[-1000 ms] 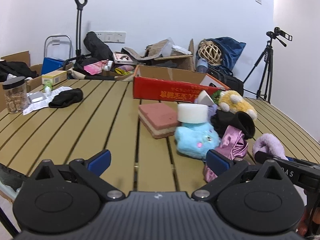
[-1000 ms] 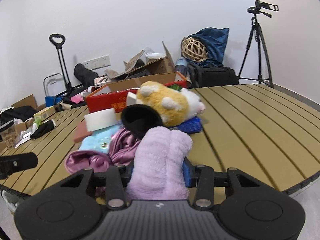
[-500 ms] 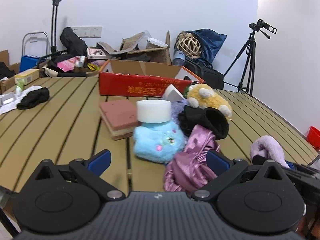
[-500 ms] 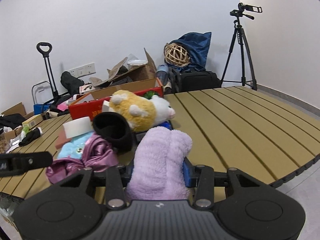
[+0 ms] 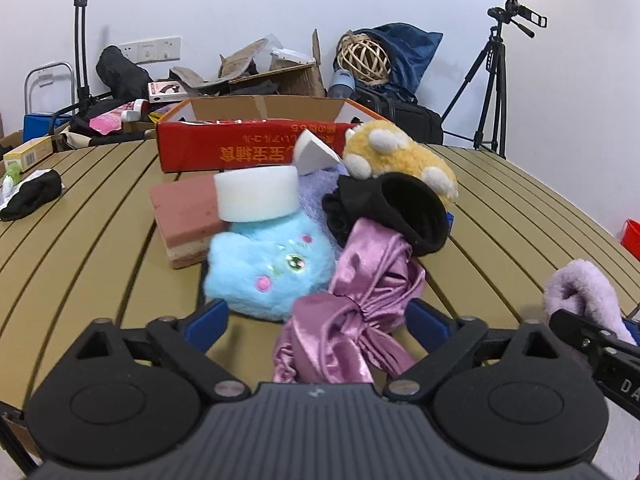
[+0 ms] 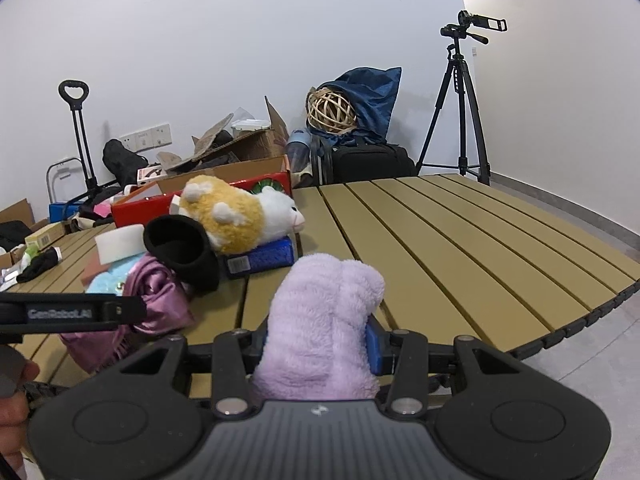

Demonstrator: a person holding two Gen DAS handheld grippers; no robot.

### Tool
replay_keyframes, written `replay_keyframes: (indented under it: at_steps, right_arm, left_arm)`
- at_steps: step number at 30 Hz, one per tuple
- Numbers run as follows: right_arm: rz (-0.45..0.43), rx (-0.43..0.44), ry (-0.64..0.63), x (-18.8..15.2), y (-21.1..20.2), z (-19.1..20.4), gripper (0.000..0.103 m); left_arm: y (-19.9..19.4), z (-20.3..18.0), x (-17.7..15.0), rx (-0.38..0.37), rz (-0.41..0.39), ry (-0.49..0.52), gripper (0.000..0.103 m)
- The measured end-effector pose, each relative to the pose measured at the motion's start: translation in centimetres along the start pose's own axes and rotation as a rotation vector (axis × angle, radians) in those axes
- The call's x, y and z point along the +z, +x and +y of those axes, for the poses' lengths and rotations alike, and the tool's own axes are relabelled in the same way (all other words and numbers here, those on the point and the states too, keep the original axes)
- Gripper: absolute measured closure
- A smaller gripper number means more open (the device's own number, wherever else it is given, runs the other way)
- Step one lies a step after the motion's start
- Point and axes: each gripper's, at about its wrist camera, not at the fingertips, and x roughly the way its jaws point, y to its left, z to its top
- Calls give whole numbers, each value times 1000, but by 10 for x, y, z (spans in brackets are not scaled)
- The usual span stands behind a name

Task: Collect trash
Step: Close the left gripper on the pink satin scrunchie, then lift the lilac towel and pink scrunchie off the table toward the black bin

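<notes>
My right gripper [image 6: 320,338] is shut on a fluffy lilac cloth [image 6: 324,320] and holds it above the table's near edge; it also shows in the left wrist view [image 5: 584,292]. My left gripper [image 5: 316,320] is open, its fingers on either side of a shiny purple satin cloth [image 5: 356,304]. Behind that lie a blue plush [image 5: 272,268], a white foam block [image 5: 256,194], a pink sponge brick [image 5: 184,216], a black sock [image 5: 404,212] and a yellow plush toy [image 5: 396,160].
A red cardboard box [image 5: 248,144] stands open behind the pile on the slatted table [image 6: 440,248]. A black cloth [image 5: 34,196] lies far left. A blue box [image 6: 260,258] lies under the yellow plush. A tripod [image 6: 460,108] and floor clutter stand beyond the table.
My left gripper has moved right and closer to the pile, so the purple satin cloth now lies between its open fingers. My right gripper has drawn back with the lilac cloth.
</notes>
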Motion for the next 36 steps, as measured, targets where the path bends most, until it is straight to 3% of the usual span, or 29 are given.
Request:
replay_keyframes:
  at_steps: [10, 12, 18, 36]
  right_arm:
    - [0, 1, -7, -3, -2, -4, 62]
    - [0, 2, -9, -3, -3, -4, 62]
    - [2, 4, -20, -5, -4, -2, 62]
    - [-6, 12, -39, -6, -8, -2, 62]
  left_arm:
    - [8, -10, -8, -9, 4, 34, 40]
    - [6, -9, -9, -20, -3, 38, 52]
    - [2, -5, -9, -46, -11, 34, 68]
    - [-25, -6, -12, -36, -60, 67, 70]
